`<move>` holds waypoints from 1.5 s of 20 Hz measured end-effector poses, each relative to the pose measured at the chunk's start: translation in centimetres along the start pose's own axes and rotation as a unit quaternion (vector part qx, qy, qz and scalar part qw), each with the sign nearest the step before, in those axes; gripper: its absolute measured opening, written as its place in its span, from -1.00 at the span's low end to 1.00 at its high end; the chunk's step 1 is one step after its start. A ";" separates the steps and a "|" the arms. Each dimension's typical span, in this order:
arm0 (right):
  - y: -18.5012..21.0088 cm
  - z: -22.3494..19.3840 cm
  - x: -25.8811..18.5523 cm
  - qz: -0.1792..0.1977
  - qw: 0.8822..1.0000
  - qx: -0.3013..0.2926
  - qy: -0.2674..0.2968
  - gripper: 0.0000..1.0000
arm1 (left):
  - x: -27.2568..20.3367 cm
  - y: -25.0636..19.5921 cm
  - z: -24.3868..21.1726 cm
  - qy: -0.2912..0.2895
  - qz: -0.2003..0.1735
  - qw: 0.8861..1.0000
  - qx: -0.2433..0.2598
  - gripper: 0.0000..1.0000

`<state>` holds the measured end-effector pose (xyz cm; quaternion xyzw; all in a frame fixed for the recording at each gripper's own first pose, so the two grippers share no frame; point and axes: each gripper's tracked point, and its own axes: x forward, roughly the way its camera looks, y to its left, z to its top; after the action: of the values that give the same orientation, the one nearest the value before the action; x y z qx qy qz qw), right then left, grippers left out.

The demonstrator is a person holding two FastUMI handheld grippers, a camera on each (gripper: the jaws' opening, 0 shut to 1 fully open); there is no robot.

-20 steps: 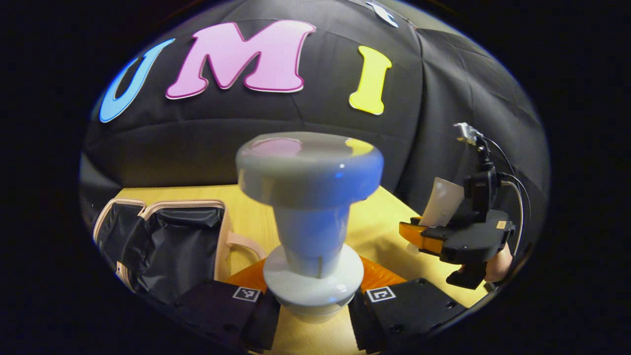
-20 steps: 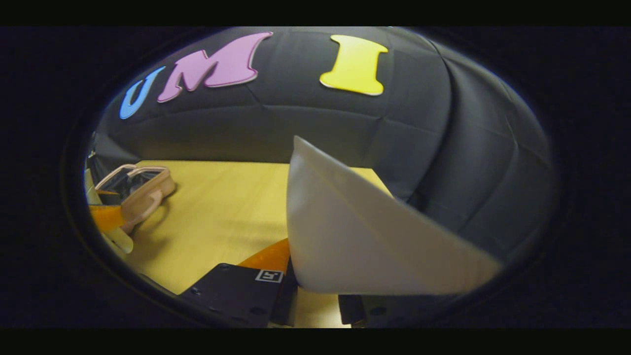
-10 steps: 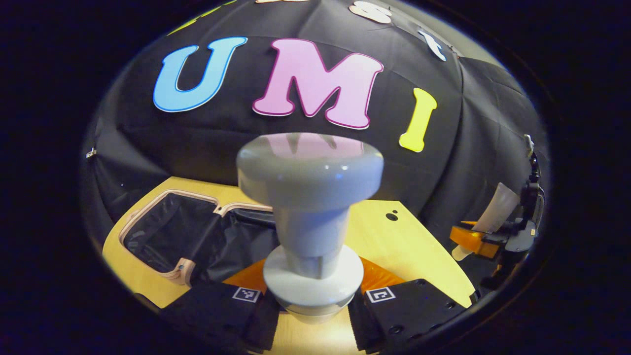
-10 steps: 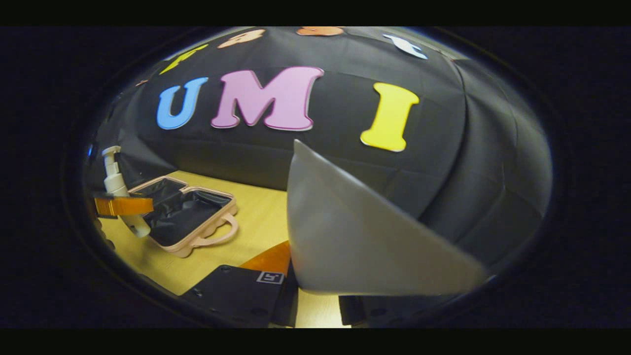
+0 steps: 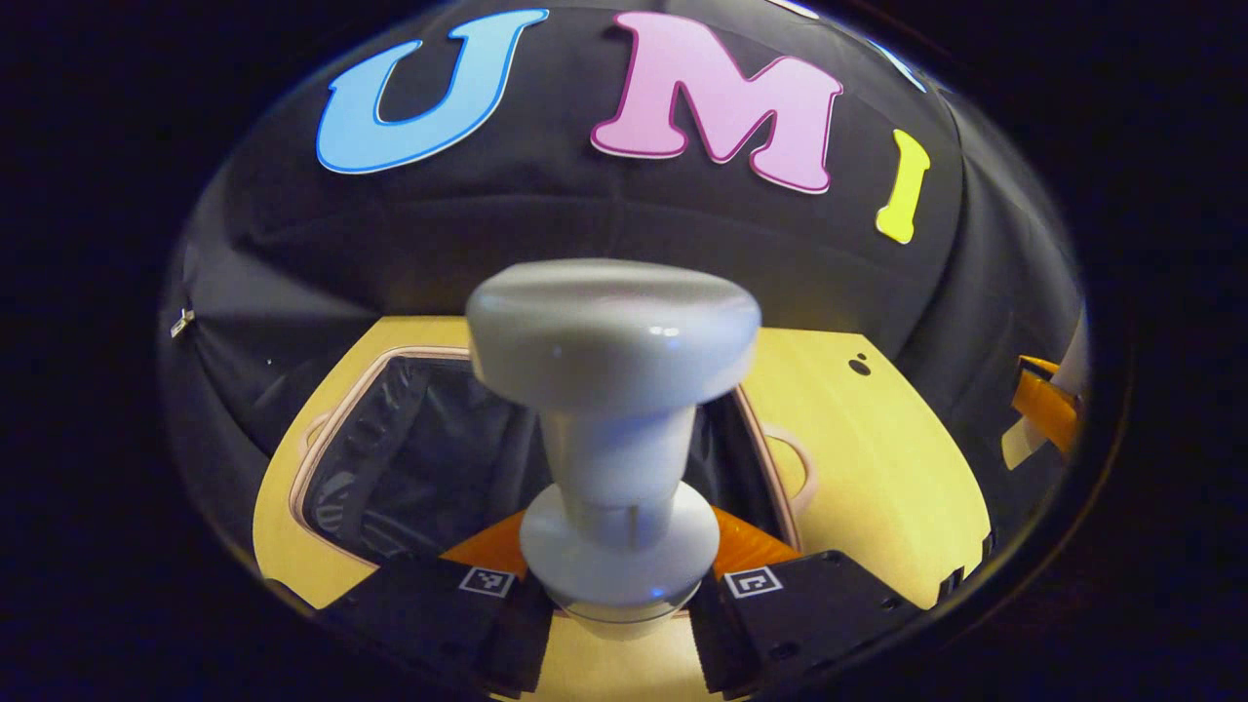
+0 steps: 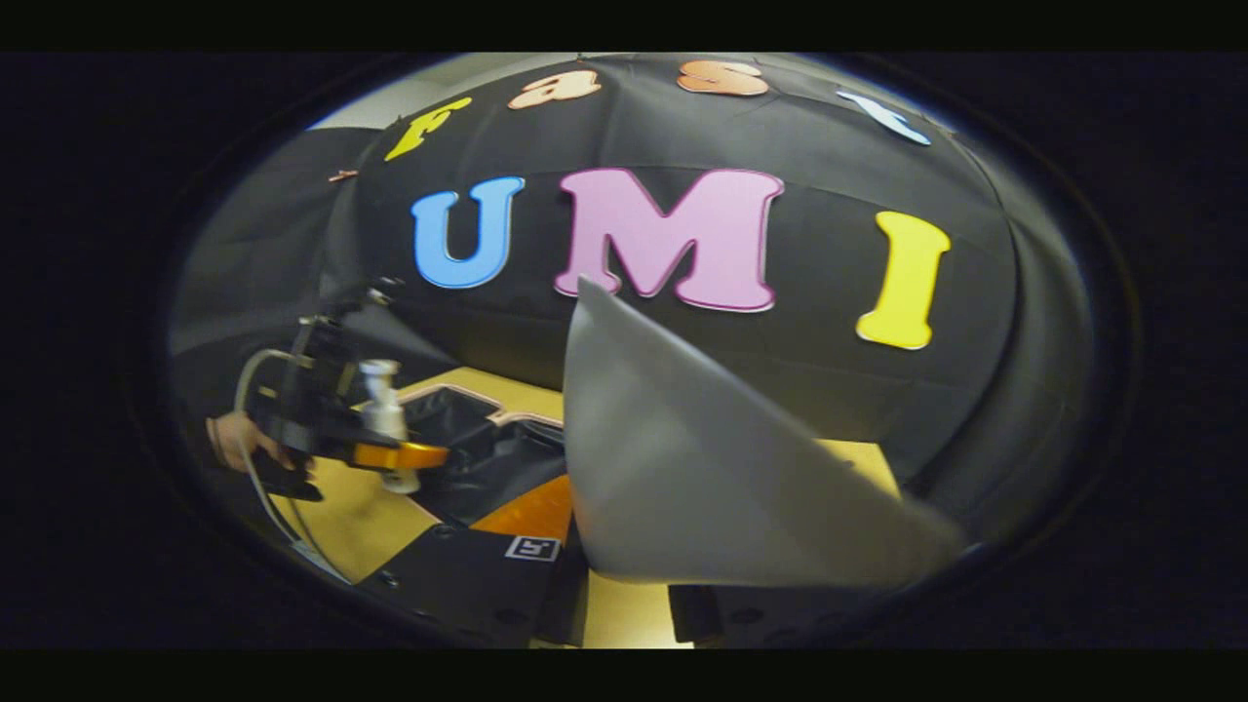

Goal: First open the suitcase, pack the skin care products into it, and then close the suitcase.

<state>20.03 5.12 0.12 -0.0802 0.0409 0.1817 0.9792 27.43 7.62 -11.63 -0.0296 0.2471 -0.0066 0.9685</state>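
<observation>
- My left gripper (image 5: 614, 585) has its fingers pinched on the neck of a pump bottle (image 5: 612, 419), whose broad cap rises through the middle of the left gripper view; in the right gripper view that same gripper (image 6: 375, 450) sits at centre left, carrying the bottle (image 6: 385, 414) upright.
- My right gripper (image 6: 624, 585) has its fingers pinched on the lower end of a pale tube (image 6: 702, 478), which fans upward across the centre and lower right of its view.
- The suitcase (image 5: 409, 458) lies open on the yellow worktop (image 5: 877, 468), its dark lining directly behind and below the bottle in the left gripper view; in the right gripper view it (image 6: 487, 448) shows at lower centre left, next to the left gripper.
- I judge the step in hand to be setting the bottle inside. To do it well, I should lower until the base rests on the lining, clear of the pink rim, and spread the fingers only then.
- The tube should wait well aside, then go into the free lining beside the bottle.
</observation>
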 end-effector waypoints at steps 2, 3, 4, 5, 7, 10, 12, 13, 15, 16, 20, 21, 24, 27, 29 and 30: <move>1.9 0.5 0.9 0.023 1.000 0.000 -0.005 -0.37 | 2.4 0.8 -0.7 0.038 -0.001 0.999 0.000 0.26; 2.7 0.6 1.2 0.032 0.999 0.000 -0.007 -0.37 | 3.6 1.2 -0.8 0.054 0.001 0.999 0.004 0.27; 3.4 0.4 1.6 0.041 0.999 0.003 -0.005 -0.36 | 4.5 1.5 -1.0 0.069 0.004 0.998 0.012 0.27; 3.9 0.2 1.9 0.050 0.999 0.008 -0.002 -0.36 | 5.6 1.6 -1.3 0.085 0.006 0.996 0.021 0.27; 4.3 -0.1 2.4 0.058 0.998 0.012 0.001 -0.36 | 7.6 1.5 -2.0 0.121 0.005 0.992 0.031 0.27; 4.2 -0.5 3.5 0.061 0.998 0.018 0.003 -0.36 | 10.4 1.2 -3.2 0.174 0.009 0.984 0.034 0.27; 3.7 -0.8 4.3 0.060 0.998 0.030 0.009 -0.36 | 11.8 1.1 -4.0 0.214 0.016 0.976 0.034 0.26; 3.6 -1.0 4.7 0.059 0.997 0.037 0.013 -0.36 | 12.7 1.0 -3.8 0.221 0.017 0.974 0.038 0.26; 3.2 -1.3 5.8 0.055 0.997 0.048 0.020 -0.37 | 13.5 0.9 -3.9 0.248 0.027 0.968 0.039 0.27; 3.2 -1.5 6.2 0.055 0.997 0.050 0.023 -0.37 | 13.9 1.1 -3.9 0.255 0.037 0.965 0.037 0.27; 3.9 -2.6 7.9 0.060 0.993 0.082 0.052 -0.37 | 14.2 1.5 -3.3 0.231 0.051 0.972 0.002 0.29; 4.1 -2.9 7.9 0.064 0.993 0.086 0.059 -0.37 | 13.6 1.6 -3.2 0.222 0.049 0.974 -0.011 0.29; 4.6 -3.6 8.7 0.065 0.993 0.068 0.073 -0.39 | 10.6 2.1 -1.1 0.158 0.042 0.985 -0.050 0.34; 6.4 -5.6 9.5 0.073 0.988 0.082 0.108 -0.37 | 6.4 3.3 2.0 0.054 0.034 0.993 -0.098 0.42; 7.6 -7.6 10.6 0.075 0.986 0.068 0.133 -0.37 | 2.3 4.2 3.1 -0.003 0.034 0.992 -0.122 0.45; 8.4 -8.6 11.3 0.078 0.985 0.056 0.145 -0.37 | -0.3 5.3 3.2 -0.028 0.046 0.991 -0.121 0.48</move>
<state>27.10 15.32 -10.77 -0.0478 0.1990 0.2415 0.9486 28.68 13.13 -9.02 -0.1354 0.2198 0.0688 0.9637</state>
